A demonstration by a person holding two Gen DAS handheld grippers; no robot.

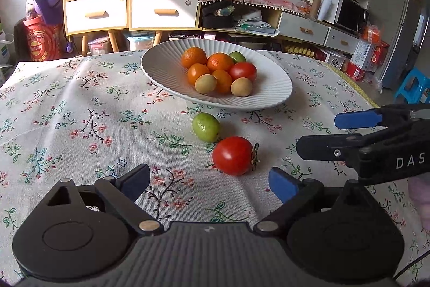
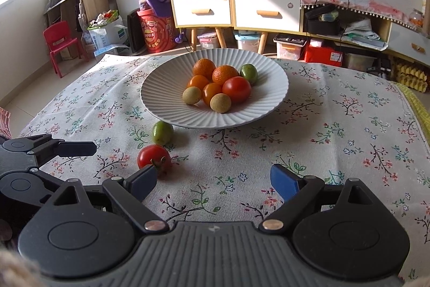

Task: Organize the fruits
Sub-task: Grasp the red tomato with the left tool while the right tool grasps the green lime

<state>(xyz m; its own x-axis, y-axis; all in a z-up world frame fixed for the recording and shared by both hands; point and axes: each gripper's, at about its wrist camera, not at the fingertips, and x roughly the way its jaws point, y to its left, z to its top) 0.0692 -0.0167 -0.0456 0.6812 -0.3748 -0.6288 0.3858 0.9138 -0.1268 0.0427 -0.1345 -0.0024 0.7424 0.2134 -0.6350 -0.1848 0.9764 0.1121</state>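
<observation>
Right now my left gripper (image 1: 209, 183) hangs low over the flowered tablecloth (image 1: 67, 109), its two blue-padded fingers spread wide with nothing between them. Just ahead of the gap, a little to its right, lies a loose red tomato (image 1: 233, 155) on its side, green stem pointing right. Beside it, slightly farther off and to the left, sits a loose green fruit (image 1: 206, 127); the two are close, though I cannot tell whether they touch. Beyond both stands the ribbed white bowl (image 1: 161, 71), the green fruit near its front rim. Inside it I count four oranges (image 1: 194, 57), two small tan fruits (image 1: 205, 84), one red tomato (image 1: 243, 71) and one green fruit (image 1: 238, 56) tucked at the back.

Moving to the right, my right gripper (image 1: 318, 135) comes in from the edge of the left camera's view, pointing left, its fingers apart and empty, well above the cloth to the right of the loose tomato.

From the right wrist camera, the left gripper (image 2: 80, 149) shows at the far left edge; only one finger is clear there. The loose tomato (image 2: 153, 157) sits just off the tip of the right gripper's left finger (image 2: 143, 183), which overlaps its lower edge; I cannot tell if they touch. The loose green fruit (image 2: 162, 132) lies just behind it, close under the bowl's (image 2: 166, 104) front rim. The right gripper (image 2: 215, 183) is spread wide over bare cloth (image 2: 349, 125), holding nothing.
</observation>
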